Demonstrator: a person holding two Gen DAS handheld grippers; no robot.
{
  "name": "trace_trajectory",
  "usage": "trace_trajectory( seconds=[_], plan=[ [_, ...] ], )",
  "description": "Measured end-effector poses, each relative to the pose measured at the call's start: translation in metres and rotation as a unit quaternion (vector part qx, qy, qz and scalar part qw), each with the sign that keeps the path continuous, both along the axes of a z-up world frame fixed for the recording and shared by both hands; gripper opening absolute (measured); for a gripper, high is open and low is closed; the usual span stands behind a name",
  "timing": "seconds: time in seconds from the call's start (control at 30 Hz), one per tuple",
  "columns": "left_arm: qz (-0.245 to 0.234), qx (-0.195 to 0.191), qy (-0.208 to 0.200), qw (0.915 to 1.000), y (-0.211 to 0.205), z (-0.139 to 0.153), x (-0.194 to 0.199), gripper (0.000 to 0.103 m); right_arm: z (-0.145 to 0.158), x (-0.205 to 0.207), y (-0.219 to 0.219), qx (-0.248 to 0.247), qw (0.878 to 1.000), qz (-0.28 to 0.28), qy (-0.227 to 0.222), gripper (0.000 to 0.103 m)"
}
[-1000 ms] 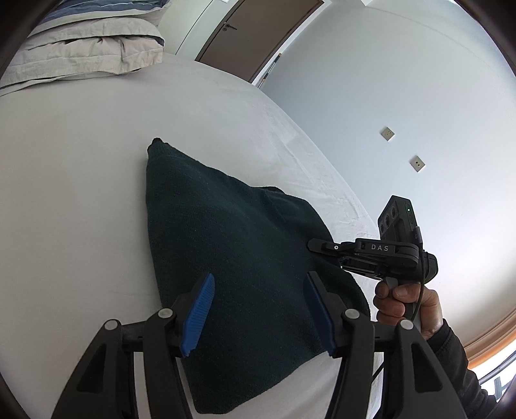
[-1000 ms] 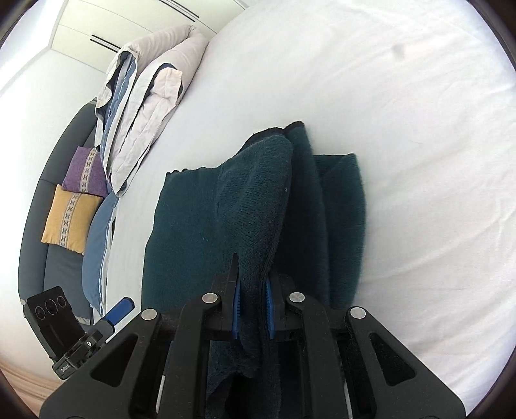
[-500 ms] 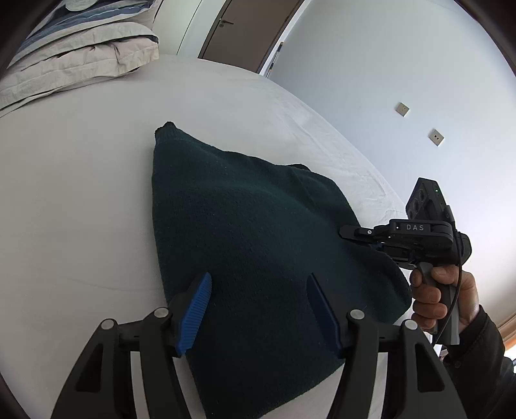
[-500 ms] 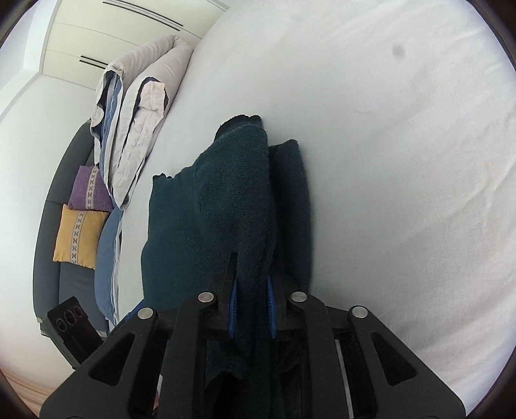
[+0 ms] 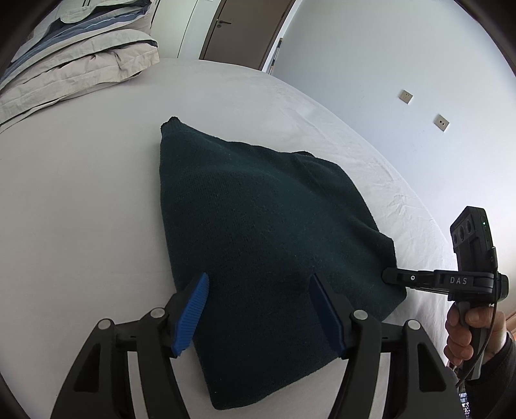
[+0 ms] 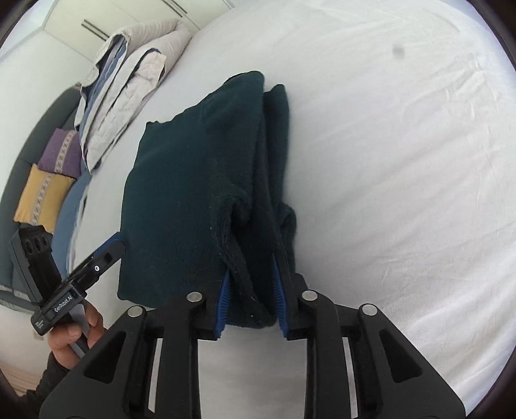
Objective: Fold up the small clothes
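A dark green knitted garment (image 5: 258, 232) lies folded on the white bed (image 5: 80, 193). My left gripper (image 5: 258, 293) is open and empty, hovering over the garment's near part. My right gripper (image 6: 251, 287) has its jaws partly spread around the garment's thick folded edge (image 6: 248, 280), which sits loosely between the blue pads (image 6: 224, 290). In the left wrist view the right gripper (image 5: 391, 277) touches the garment's right edge. In the right wrist view the left gripper (image 6: 109, 249) sits at the garment's left side.
Stacked pillows and bedding (image 5: 74, 58) lie at the head of the bed. Yellow and purple cushions (image 6: 45, 180) rest on a grey sofa to the left. A door (image 5: 242, 29) and a white wall (image 5: 387, 80) stand beyond the bed.
The right gripper's jaws have spread apart from a tight pinch on the garment's edge, and the lifted fold has come down flatter on the bed. The left gripper stays open over the garment.
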State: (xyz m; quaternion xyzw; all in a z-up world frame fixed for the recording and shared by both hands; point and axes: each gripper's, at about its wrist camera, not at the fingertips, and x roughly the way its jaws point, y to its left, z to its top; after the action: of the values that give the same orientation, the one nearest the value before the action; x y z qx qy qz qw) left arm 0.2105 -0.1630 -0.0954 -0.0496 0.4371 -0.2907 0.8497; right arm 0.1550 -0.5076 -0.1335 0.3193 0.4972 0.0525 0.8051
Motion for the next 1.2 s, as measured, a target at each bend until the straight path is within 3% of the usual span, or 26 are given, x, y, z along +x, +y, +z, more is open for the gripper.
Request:
trace_trajectory(
  seconds=[0.1, 0.3, 0.4, 0.47, 0.5, 0.63, 0.7, 0.77, 0.8, 0.83, 0.87, 0.9, 0.97, 1.07, 1.2],
  plan=[
    [0.006, -0.006, 0.004, 1.0, 0.008, 0.0, 0.0, 0.067, -0.012, -0.011, -0.011, 0.045, 0.999, -0.015, -0.004, 0.019],
    [0.046, -0.029, -0.009, 0.9985, 0.04, 0.013, 0.005, 0.067, 0.023, -0.017, 0.001, -0.019, 1.0, 0.0, -0.014, 0.024],
    [0.064, -0.037, 0.014, 0.9972, 0.052, 0.009, 0.023, 0.067, 0.048, -0.013, -0.008, -0.023, 0.999, -0.013, -0.043, 0.028],
    [0.07, -0.04, 0.032, 0.9963, 0.055, 0.006, 0.035, 0.069, 0.061, -0.002, -0.015, -0.008, 0.998, -0.027, -0.056, 0.06],
    [0.068, -0.042, 0.038, 0.9961, 0.054, 0.005, 0.04, 0.075, 0.065, 0.005, -0.017, -0.004, 0.998, -0.029, -0.064, 0.062],
    [0.063, -0.036, 0.061, 0.9955, 0.042, -0.005, 0.059, 0.081, 0.054, 0.051, -0.017, 0.012, 0.999, -0.017, -0.05, 0.062],
    [0.051, -0.042, 0.097, 0.993, 0.033, -0.018, 0.069, 0.081, 0.036, 0.071, -0.013, 0.049, 0.998, -0.004, -0.038, 0.062],
    [0.047, -0.061, 0.129, 0.9887, 0.028, -0.029, 0.076, 0.082, 0.017, 0.085, -0.004, 0.056, 0.998, 0.007, -0.022, 0.059],
    [0.048, -0.068, 0.134, 0.9875, 0.027, -0.032, 0.078, 0.08, 0.012, 0.09, -0.001, 0.051, 0.998, 0.012, -0.018, 0.054],
    [0.048, -0.076, 0.139, 0.9861, 0.027, -0.034, 0.08, 0.076, 0.007, 0.092, 0.001, 0.047, 0.999, 0.01, -0.015, 0.043],
    [0.042, -0.086, 0.15, 0.984, 0.026, -0.036, 0.082, 0.063, 0.003, 0.096, 0.001, 0.047, 0.999, 0.008, -0.012, 0.035],
    [0.041, -0.087, 0.158, 0.9826, 0.024, -0.037, 0.083, 0.062, 0.002, 0.098, 0.002, 0.046, 0.999, 0.008, -0.012, 0.035],
    [0.036, -0.067, 0.15, 0.9857, 0.019, -0.034, 0.081, 0.059, 0.005, 0.101, 0.009, 0.017, 1.0, 0.018, -0.014, 0.028],
    [0.038, -0.037, 0.14, 0.9888, 0.011, -0.03, 0.08, 0.054, 0.011, 0.105, 0.032, -0.07, 0.997, 0.041, -0.014, 0.025],
    [0.048, 0.004, 0.123, 0.9913, 0.0, -0.024, 0.075, 0.051, 0.02, 0.107, 0.07, -0.21, 0.975, 0.071, -0.019, 0.023]
  ],
)
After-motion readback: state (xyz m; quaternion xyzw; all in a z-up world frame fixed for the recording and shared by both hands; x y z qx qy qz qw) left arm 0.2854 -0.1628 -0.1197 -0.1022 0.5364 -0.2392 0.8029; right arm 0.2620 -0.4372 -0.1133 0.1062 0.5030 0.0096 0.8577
